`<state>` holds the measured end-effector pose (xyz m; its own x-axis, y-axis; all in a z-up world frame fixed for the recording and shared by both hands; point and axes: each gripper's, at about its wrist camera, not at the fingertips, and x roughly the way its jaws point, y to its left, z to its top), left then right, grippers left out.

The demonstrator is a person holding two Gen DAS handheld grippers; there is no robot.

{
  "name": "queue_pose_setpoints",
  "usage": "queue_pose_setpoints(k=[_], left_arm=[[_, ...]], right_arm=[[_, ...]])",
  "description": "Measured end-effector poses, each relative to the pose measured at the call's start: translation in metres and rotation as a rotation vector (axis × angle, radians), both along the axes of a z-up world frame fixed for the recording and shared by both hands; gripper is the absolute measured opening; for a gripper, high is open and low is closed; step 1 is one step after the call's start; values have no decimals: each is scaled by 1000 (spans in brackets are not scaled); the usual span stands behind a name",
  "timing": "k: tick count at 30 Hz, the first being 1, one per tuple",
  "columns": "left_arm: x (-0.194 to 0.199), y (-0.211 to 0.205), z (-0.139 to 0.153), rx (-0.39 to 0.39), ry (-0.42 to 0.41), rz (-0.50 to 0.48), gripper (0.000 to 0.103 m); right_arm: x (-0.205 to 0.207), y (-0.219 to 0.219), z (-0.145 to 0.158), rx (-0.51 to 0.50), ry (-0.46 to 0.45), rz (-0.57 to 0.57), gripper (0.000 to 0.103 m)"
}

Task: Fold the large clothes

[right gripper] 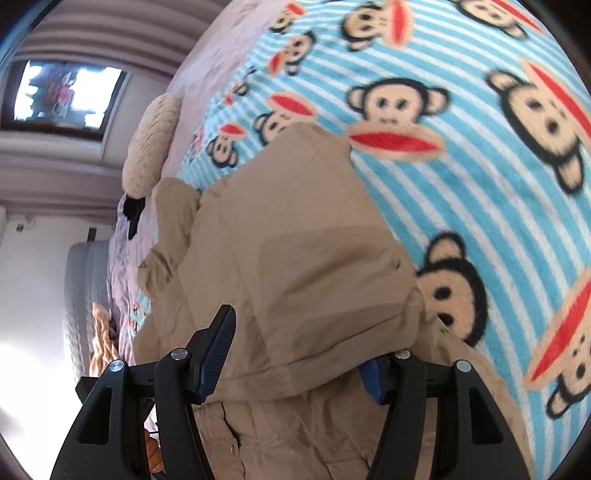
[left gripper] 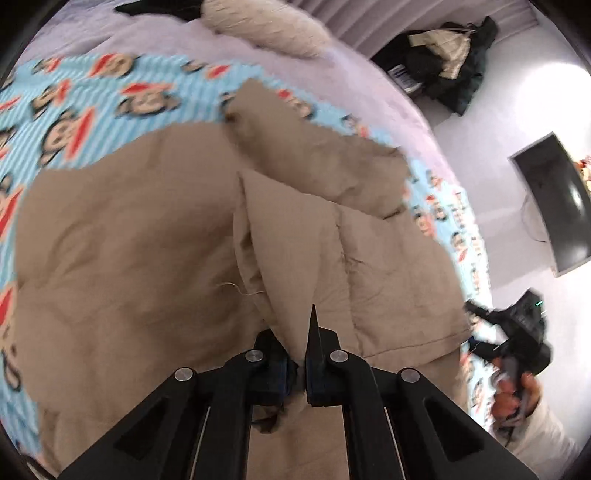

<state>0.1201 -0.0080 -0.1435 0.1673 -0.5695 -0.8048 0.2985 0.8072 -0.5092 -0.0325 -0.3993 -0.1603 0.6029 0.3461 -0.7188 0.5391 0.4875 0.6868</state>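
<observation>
The tan jacket (left gripper: 155, 236) lay spread on the monkey-print blanket (left gripper: 74, 99) across the bed, one panel already turned over its middle. The left gripper (left gripper: 301, 363) was clamped on a pinched ridge of its cloth. The right gripper (right gripper: 295, 354) stood with its jaws apart, straddling a thick fold, though whether the pads pressed it was unclear. To fold neatly, both grips probably needed equal height and the edges aligned before laying down.

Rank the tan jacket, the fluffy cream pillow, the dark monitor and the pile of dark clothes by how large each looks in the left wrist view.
1. tan jacket
2. fluffy cream pillow
3. dark monitor and pile of dark clothes: alike, unranked.
</observation>
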Motion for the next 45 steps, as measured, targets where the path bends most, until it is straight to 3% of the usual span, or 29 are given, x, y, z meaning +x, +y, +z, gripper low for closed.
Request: queue_pose_setpoints(k=[1,2,3,6,8,9,12,13,17,20,24,28,33,35,37,40,45], left_arm=[[1,2,-7,13,13,8,7],[1,7,-17,17,30,14,7],[2,9,-23,21,33,17,8],[2,11,-34,57,33,36,9],[0,15,-25,77,26,66,9],[-2,19,-19,86,17,70,9],[-6,27,-2,115,-19,78,9],[-6,30,4,125,-28,82,9],[-4,39,23,156,-65,93,9],[0,34,28,188,-75,112,9],[6,25,37,131,-78,93,9],[15,-10,32,143,-99,37,9],[24,-30,3,215,-87,35,9],[24,-32,-4,237,-92,38,9],[24,-36,-8,252,-97,30,9],[26,-47,-16,259,-104,-1,9],[27,-58,-25,271,-109,-15,9]], right_arm=[[5,3,2,-22,-2,23,26],[11,7,3,-80,26,52,12],[15,10,1,-117,48,65,9],[23,16,-15,-152,83,102,9],[21,19,-17,-172,92,119,9],[19,20,-14,-173,93,125,14],[8,23,1,-187,112,188,52],[2,24,10,-190,98,209,58],[-18,26,45,-173,-15,279,59],[-22,9,61,-206,-56,228,59],[-12,-22,48,-216,-13,111,59],[8,-49,24,-179,13,21,61],[40,-72,-10,58,-1,-57,61],[55,-68,-12,120,-42,-19,29],[68,-55,1,-14,-21,57,17],[82,-48,2,-197,56,140,14],[84,-66,-18,-343,164,75,9]])
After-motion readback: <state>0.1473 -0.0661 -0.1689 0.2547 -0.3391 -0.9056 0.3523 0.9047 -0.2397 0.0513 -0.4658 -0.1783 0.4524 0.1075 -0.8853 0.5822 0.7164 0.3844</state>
